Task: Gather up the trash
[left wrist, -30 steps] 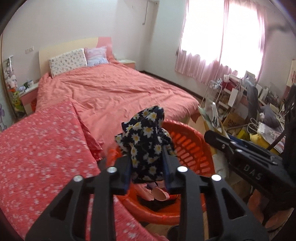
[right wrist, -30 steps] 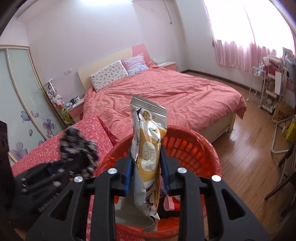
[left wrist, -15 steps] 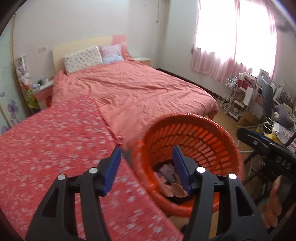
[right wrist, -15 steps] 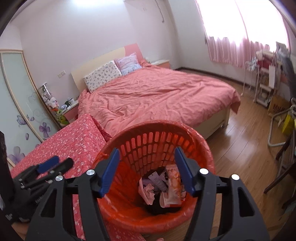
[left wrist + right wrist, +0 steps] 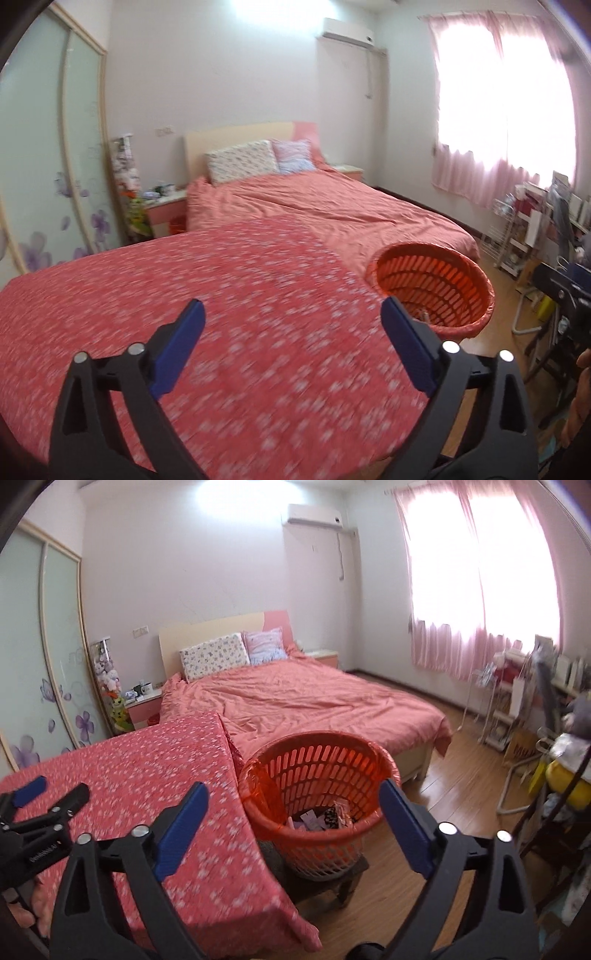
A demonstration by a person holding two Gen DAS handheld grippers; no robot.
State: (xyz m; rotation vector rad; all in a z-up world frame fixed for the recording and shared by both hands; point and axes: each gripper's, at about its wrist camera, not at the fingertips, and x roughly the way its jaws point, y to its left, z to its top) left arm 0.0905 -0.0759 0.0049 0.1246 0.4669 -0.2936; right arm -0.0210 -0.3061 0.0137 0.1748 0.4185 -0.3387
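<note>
Left hand-held gripper [image 5: 291,334]: released, its jaws having just been opening; nothing lies between them; it hangs over the bench [image 5: 229,314].
Right hand-held gripper [image 5: 293,812]: released likewise, jaws just opened wide, nothing between them; it faces the basket [image 5: 291,834].
Basket: orange, lined with an orange bag, standing on a low dark stool [image 5: 332,877] just beside the bench's corner, near the foot of the bed [image 5: 314,701].
Trash [image 5: 325,818]: several wrappers and small packets lie at the bottom of the basket; single items are too small to name.
Bench: covered in a red flowered cloth; no loose item shows on the part in view.
Progress: judged well along, since trash sits in the basket and both hand-held grippers are empty.
Remaining: none visible on bench or bed; the cluttered shelves at right are too blurred to judge.
</note>
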